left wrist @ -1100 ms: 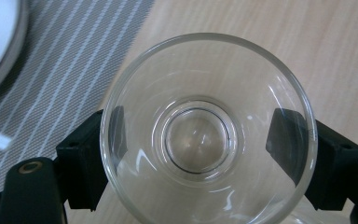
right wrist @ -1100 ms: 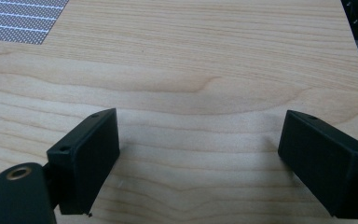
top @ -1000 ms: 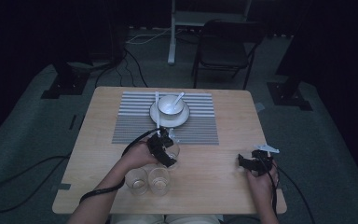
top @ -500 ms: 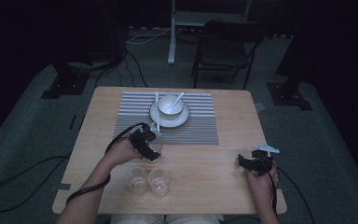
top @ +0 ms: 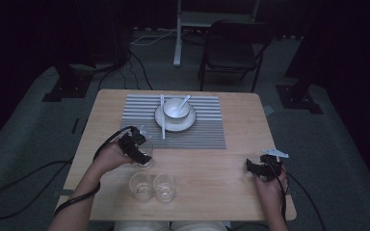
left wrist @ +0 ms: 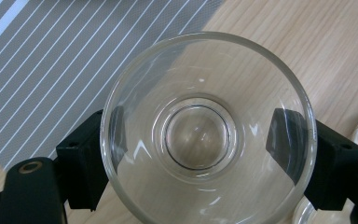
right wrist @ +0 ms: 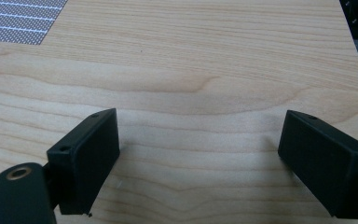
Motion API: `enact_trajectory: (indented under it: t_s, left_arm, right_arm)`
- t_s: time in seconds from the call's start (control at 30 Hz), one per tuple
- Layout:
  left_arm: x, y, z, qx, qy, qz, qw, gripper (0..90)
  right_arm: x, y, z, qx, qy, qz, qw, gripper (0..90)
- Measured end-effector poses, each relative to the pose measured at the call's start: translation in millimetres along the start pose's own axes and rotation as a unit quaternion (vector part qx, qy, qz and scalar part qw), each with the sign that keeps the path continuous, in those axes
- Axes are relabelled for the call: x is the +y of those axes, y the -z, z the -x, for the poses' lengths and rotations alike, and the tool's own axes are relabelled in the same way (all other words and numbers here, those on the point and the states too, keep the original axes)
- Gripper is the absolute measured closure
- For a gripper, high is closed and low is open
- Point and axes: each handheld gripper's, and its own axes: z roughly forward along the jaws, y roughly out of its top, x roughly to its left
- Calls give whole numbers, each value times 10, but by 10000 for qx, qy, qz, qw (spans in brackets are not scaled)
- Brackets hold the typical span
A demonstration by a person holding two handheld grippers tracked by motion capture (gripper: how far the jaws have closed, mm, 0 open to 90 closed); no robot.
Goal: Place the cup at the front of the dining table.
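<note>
Left gripper (top: 139,153) has carried glass (left wrist: 208,130) leftward to placemat (top: 207,130) corner, jaws clamped on it. Right gripper (top: 262,167) unmoved near table (top: 236,192) right edge, jaws apart. Dark room, grey floor.

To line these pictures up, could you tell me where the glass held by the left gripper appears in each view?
High view: the held glass is left of centre, clamped in the left gripper at the near left corner of the striped placemat.
Left gripper view: the glass sits centre frame, seen from above, jaws pressing both sides.
Right gripper view: bare table, no glass.
Shared landmark: the striped placemat.
</note>
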Motion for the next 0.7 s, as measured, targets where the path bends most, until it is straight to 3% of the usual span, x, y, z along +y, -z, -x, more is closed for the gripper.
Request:
enact_trajectory:
  t_s: [0.3, 0.57, 0.7]
  left_arm:
    - [-146, 38, -91, 122, 123, -46, 9998, 175]
    - [-233, 68, -210, 398, 472, 48, 9981, 175]
    - [-220, 76, -228, 466, 528, 94, 9975, 175]
  right_arm:
    - [0, 0, 0, 0, 0, -1, 10000, 118]
    - [0, 0, 1, -3, 1, -1, 10000, 118]
    - [0, 0, 3, -6, 2, 1, 10000, 118]
